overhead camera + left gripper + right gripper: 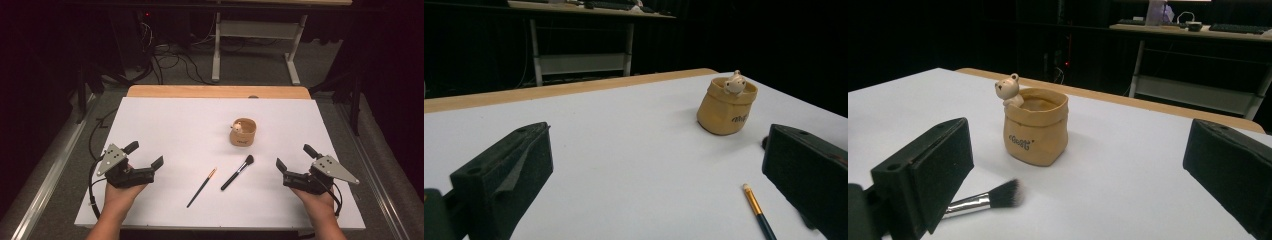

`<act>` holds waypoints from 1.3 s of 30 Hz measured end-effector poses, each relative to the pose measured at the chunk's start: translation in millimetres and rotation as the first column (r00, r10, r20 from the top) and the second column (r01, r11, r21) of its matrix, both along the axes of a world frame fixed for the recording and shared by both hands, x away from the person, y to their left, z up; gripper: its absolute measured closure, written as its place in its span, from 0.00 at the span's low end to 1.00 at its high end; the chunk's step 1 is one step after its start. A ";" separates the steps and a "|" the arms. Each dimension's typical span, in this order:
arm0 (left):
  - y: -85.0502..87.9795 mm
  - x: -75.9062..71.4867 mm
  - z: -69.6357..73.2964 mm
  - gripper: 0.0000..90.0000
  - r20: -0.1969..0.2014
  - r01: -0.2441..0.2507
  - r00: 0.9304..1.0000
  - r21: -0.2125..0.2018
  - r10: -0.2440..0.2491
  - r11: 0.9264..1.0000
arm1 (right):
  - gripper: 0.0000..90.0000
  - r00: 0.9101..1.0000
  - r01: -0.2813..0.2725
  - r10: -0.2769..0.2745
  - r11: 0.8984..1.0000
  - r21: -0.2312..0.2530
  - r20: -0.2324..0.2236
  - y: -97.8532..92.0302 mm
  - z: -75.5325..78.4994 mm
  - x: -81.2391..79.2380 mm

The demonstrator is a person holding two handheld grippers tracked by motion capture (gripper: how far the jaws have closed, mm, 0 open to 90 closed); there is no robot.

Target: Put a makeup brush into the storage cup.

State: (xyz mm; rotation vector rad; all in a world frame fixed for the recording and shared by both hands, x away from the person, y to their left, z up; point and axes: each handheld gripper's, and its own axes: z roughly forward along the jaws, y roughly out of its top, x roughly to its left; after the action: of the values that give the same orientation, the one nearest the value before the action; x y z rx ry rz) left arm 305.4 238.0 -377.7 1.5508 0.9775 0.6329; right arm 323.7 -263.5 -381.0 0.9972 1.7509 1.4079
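Note:
A tan sack-shaped pot with a small bear figure on its rim stands upright mid-table; it is also the tan pot and the tan pot in the gripper views. In front of it lie a thin gold-tipped brush, seen also as the thin brush, and a black fluffy-headed makeup brush, seen also as the makeup brush. My left gripper rests at the left, open and empty. My right gripper rests at the right, open and empty.
A white sheet covers the table, with a wooden edge at the far side. Beyond it stand a white table frame and cables on the floor. Metal rails run along both sides.

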 end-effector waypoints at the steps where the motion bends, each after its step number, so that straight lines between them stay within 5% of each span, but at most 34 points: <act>1: 0.1 0.0 -0.1 0.00 -0.001 0.000 1.000 0.001 0.000 1.000 | 0.01 1.000 -0.001 0.001 1.000 -0.002 0.000 0.6 0.0 0.0; 39: -1.2 -1.2 2.0 0.01 0.000 -0.005 1.000 -0.014 0.005 1.000 | 0.02 1.000 0.001 -0.001 1.000 -0.007 0.012 -0.6 0.9 -1.5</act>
State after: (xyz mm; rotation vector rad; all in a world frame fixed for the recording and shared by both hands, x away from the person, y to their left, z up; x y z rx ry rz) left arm 304.2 236.8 -375.7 1.5362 0.9839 0.6283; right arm 322.1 -264.0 -380.1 0.9834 1.7453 1.4037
